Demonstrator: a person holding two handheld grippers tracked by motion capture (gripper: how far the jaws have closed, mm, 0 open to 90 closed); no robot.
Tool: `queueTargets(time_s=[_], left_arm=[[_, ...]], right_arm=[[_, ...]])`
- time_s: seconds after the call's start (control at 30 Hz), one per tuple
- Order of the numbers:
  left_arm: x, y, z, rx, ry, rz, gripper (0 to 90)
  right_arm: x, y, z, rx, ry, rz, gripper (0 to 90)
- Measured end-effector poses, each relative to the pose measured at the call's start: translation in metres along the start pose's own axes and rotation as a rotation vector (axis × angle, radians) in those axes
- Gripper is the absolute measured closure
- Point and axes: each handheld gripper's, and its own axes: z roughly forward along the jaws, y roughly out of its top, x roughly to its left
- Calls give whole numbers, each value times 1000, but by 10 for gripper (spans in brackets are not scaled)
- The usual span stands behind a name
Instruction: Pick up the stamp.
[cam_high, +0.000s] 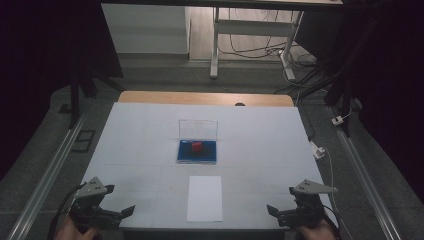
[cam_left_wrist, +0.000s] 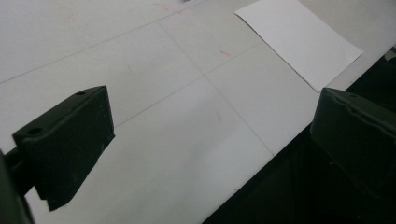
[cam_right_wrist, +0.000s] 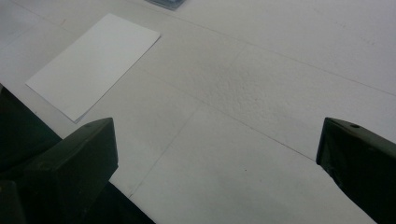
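The table (cam_high: 140, 150) was covered in white. A white paper sheet (cam_high: 205, 198) lay at its near edge, a blue tray (cam_high: 197, 152) in the middle.

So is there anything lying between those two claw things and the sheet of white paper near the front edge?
Nothing visible. The white paper lies flat on the table, with bare surface between it and the left gripper and the right gripper. The blue box holding a red block sits farther back, beyond the paper.

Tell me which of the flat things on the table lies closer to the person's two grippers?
The white sheet of paper: it lies near the table's front edge between the grippers, plain and flat. The blue tray with a red block sits farther back.
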Motion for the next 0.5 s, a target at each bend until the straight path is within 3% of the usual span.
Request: queueTargets(time_s=[0.27,0.5], left_arm=[[1,10,14,-4,-63,36,0],[1,26,24,-33,-63,62,0]], right_arm=[[0,0,0,-2,5,0,0],[0,0,0,-1,6,-3,0]])
